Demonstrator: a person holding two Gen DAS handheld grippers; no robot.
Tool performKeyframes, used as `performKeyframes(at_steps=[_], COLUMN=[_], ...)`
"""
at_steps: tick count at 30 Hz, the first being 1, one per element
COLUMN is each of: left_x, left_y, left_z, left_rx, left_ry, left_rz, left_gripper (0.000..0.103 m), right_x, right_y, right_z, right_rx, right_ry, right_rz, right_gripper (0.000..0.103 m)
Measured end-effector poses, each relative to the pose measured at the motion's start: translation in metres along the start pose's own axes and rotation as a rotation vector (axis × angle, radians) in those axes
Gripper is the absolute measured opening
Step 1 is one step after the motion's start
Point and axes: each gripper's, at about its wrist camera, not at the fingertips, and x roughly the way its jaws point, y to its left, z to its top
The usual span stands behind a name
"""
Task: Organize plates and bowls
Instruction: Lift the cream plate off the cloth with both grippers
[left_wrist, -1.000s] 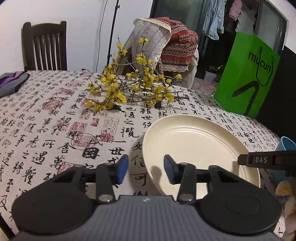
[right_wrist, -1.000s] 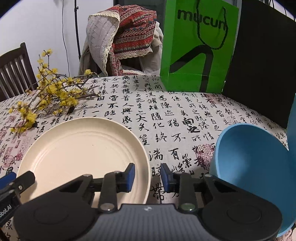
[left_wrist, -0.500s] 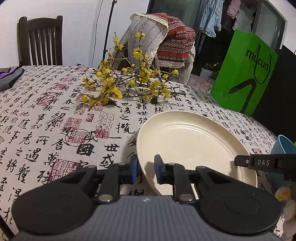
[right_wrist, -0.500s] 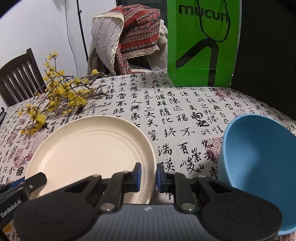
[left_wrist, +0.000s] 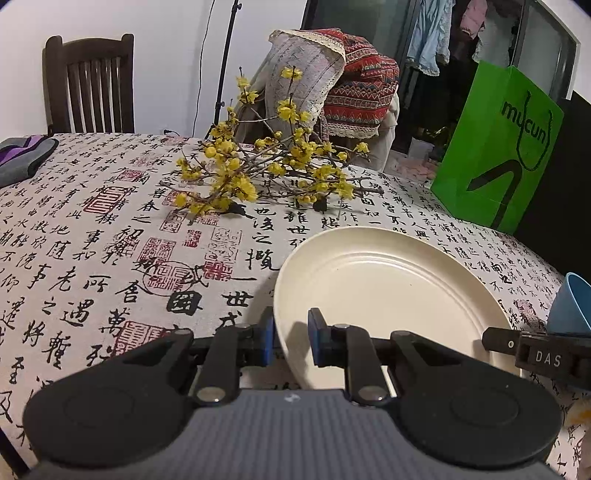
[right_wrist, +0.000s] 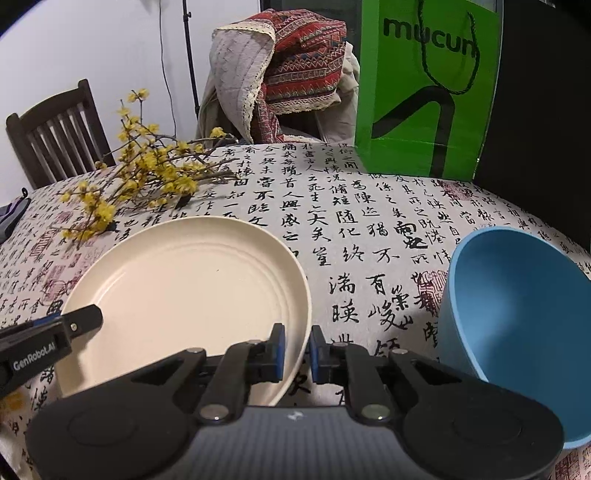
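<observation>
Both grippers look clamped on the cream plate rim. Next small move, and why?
Probably a short, level lift with both hands together. The left gripper is shut on the cream plate's left rim, the right gripper on the opposite rim, and the plate is already tipped off the tablecloth. The blue bowl sits close on the right, so rise before travelling sideways.

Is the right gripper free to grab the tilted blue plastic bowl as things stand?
Probably not: the right gripper is shut on the round cream plate's rim. The blue bowl sits unobstructed beside it.
</observation>
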Motion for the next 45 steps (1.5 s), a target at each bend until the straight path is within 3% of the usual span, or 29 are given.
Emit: performKeyframes(at_steps=[15,32,45], left_x=[0.001,-0.024,-0.05], left_y=[-0.003,-0.016,-0.014], left_z=[-0.001,-0.004,0.005], left_rx=[0.021,0.1,0.08], left_ry=[-0.002,-0.078,-0.12], left_rz=[0.021,0.026,0.022], left_gripper=[0.019,0.019,0.019], right_x=[0.005,-0.031,-0.061], right_y=[0.001,-0.004,0.001], right_z=[0.002,-0.022,-0.021], right_rx=[-0.041,-0.073,-0.095], right_ry=[-0.02,-0.083,-0.152], right_rz=[0.002,0.028,0.023], right_gripper=[0.015,0.015,0.015])
